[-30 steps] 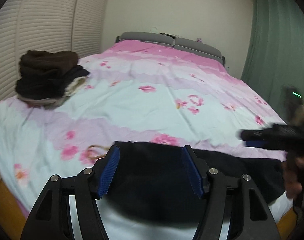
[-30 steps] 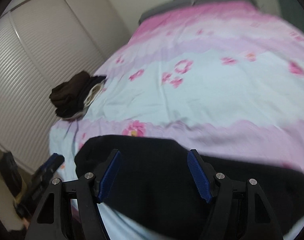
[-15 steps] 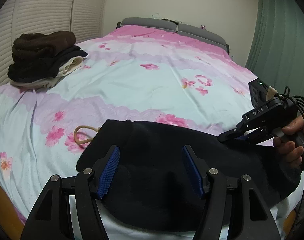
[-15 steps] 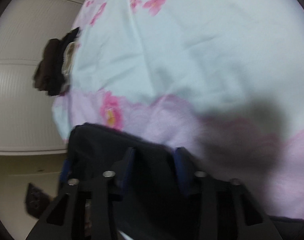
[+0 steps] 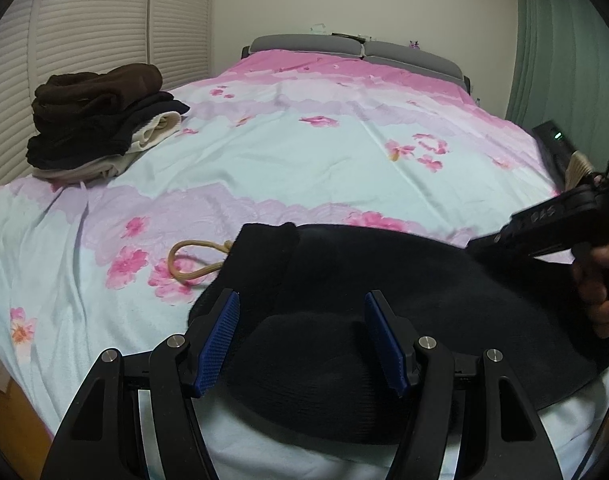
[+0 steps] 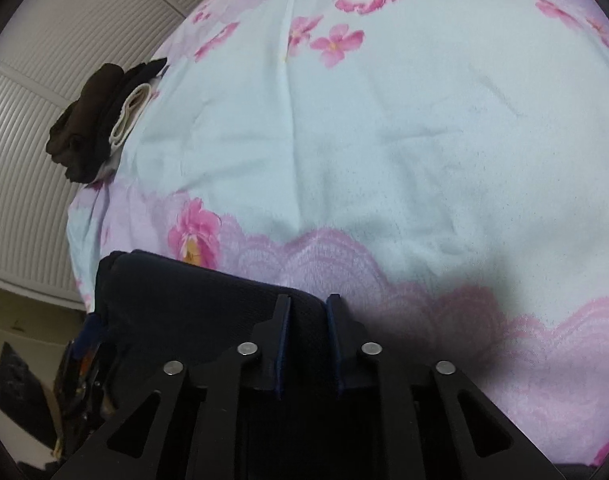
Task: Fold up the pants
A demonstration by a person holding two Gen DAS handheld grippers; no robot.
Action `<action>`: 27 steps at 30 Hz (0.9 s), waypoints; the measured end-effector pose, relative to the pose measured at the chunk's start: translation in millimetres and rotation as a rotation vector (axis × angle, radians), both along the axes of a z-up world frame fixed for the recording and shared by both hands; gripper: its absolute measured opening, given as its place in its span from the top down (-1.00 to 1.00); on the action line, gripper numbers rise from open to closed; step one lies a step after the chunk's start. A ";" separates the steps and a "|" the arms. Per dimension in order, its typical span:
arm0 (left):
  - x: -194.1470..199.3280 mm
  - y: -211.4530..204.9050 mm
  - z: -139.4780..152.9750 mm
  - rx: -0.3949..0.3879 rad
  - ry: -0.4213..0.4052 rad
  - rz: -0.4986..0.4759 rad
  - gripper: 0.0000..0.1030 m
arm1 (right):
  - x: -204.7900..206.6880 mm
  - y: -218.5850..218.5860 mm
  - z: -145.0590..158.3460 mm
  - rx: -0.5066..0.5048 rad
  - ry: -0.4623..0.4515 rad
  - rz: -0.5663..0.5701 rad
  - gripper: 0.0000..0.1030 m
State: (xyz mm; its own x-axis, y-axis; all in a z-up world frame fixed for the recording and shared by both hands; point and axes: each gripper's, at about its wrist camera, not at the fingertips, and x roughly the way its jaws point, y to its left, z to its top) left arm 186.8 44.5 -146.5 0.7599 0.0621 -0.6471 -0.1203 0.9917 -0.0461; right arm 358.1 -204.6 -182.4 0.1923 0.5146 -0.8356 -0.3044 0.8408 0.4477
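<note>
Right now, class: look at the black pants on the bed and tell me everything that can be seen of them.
The black pants look like soft, thick knit fabric. They lie crosswise on the near part of the floral bedspread, bunched into a mound, with a tan drawstring looping out at one end. The left tongs straddle the mound, open. The right tongs have just been closing and now pinch a fold at the far edge.

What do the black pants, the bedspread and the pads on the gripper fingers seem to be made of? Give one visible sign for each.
Black pants: probably a thick, matte knit or fleece; a fine knit grain shows and there is no shine.
Bedspread: a soft, matte printed fabric, perhaps brushed cotton or microfibre; it creases gently.
Pads: likely blue rubber; a dotted grip texture is visible.
</note>
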 end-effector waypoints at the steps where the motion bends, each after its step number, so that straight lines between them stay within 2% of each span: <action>1: -1.2 1.9 0.4 -0.002 0.000 0.004 -0.24 | -1.6 -2.2 5.0 -0.008 -0.019 -0.015 0.34; 4: -5.0 7.2 3.9 -0.018 -0.001 0.014 -0.24 | -13.0 -14.2 29.6 -0.067 -0.115 -0.102 -0.01; 7: -12.1 9.5 11.0 -0.042 -0.011 0.015 -0.24 | -44.8 -29.0 59.3 -0.071 -0.248 -0.167 -0.03; 9: -18.7 7.8 15.8 -0.045 -0.019 0.005 -0.24 | -75.7 -40.3 78.0 -0.111 -0.345 -0.202 -0.03; 11: -24.1 4.1 19.9 -0.049 -0.023 -0.009 -0.24 | -108.8 -58.7 90.7 -0.137 -0.426 -0.251 -0.15; 13: -28.0 -1.7 24.0 -0.056 -0.028 -0.029 -0.25 | -145.7 -81.4 98.4 -0.162 -0.499 -0.353 -0.61; 14: -29.8 -6.8 26.6 -0.058 -0.032 -0.045 -0.25 | -165.6 -98.3 99.4 -0.167 -0.523 -0.429 -0.69; 16: -32.1 -18.7 31.1 -0.050 -0.042 -0.078 -0.26 | -197.4 -125.4 94.6 -0.141 -0.521 -0.569 -0.77; 21: -34.9 -51.4 38.7 -0.034 -0.049 -0.159 -0.28 | -254.6 -174.3 59.6 0.044 -0.419 -0.858 -0.77; 24: -35.9 -66.2 40.8 -0.022 -0.051 -0.188 -0.28 | -262.9 -193.8 33.9 0.168 -0.335 -0.958 -0.77; 27: -38.1 -80.3 43.7 -0.004 -0.058 -0.215 -0.28 | -252.9 -208.7 4.7 0.310 -0.240 -1.039 -0.77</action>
